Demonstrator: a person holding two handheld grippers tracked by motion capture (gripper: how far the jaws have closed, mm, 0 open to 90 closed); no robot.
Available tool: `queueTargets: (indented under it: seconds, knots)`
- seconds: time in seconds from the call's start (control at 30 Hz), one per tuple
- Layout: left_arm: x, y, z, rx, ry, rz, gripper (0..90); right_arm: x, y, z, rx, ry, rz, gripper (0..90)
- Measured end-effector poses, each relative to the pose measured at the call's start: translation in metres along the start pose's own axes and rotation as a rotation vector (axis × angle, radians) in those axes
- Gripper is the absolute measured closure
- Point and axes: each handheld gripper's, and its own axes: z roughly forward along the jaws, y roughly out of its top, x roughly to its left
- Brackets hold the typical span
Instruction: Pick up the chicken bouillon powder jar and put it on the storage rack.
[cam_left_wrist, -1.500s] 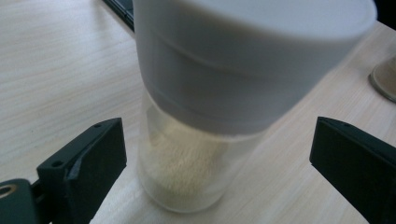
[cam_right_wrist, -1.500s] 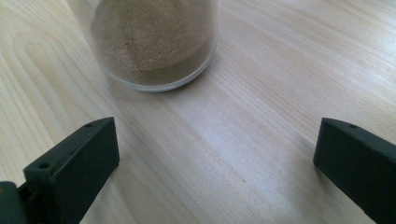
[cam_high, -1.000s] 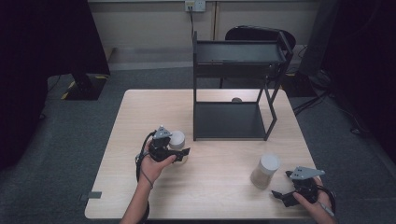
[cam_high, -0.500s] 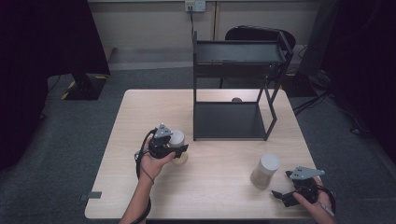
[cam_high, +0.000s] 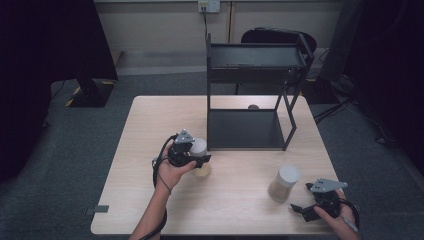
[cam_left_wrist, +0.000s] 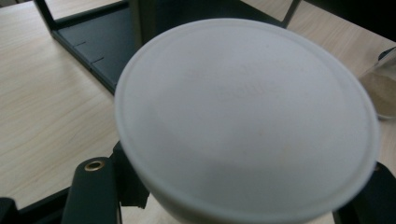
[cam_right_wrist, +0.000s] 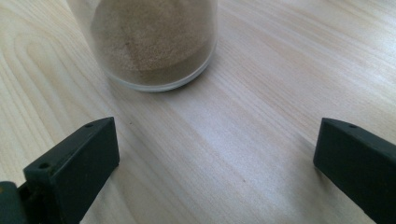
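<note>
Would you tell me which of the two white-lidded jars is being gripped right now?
The jar beside the black shelf, between the left gripper's jaws. The other jar stands free ahead of the open right gripper.

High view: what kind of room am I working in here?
Probably a lab or office test space: light wooden table on grey carpet, black metal shelf rack, wall power socket.

The left gripper (cam_high: 196, 161) has carried its white-lidded jar (cam_high: 199, 148) slightly nearer the black shelf (cam_high: 245, 129).
</note>
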Motion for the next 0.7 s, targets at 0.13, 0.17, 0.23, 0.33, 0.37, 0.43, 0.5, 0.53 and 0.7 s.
queueTargets:
  seconds: [0.13,0.17,0.23,0.33,0.37,0.43,0.5,0.53,0.7]
  knots:
    - [-0.002,0.007,0.002,0.002,-0.015,0.002,34.7,0.000,0.000,0.000,0.000,0.000,0.000,0.0]
    - [-0.002,0.012,0.004,0.004,-0.028,-0.002,34.7,0.000,0.000,0.000,0.000,0.000,0.000,0.0]
    - [-0.002,0.016,0.005,0.007,-0.039,-0.008,34.7,0.000,0.000,0.000,0.000,0.000,0.000,0.0]
    - [-0.004,0.024,0.007,0.014,-0.043,-0.004,34.7,0.000,0.000,0.000,0.000,0.000,0.000,0.0]
    - [-0.004,0.026,0.008,0.016,-0.047,-0.002,34.7,0.000,0.000,0.000,0.000,0.000,0.000,0.0]
    - [-0.004,0.030,0.010,0.014,-0.055,-0.005,34.8,0.000,0.000,0.000,0.000,0.000,0.000,0.0]
    - [-0.005,0.035,0.011,0.020,-0.060,0.001,34.8,0.000,0.000,0.000,0.000,0.000,0.000,0.0]
    - [-0.007,0.038,0.011,0.024,-0.059,0.009,34.8,0.000,0.000,0.000,-0.001,0.000,-0.001,0.0]
    - [-0.008,0.049,0.015,0.031,-0.071,0.016,34.8,0.000,0.000,0.000,0.000,0.000,0.000,0.0]
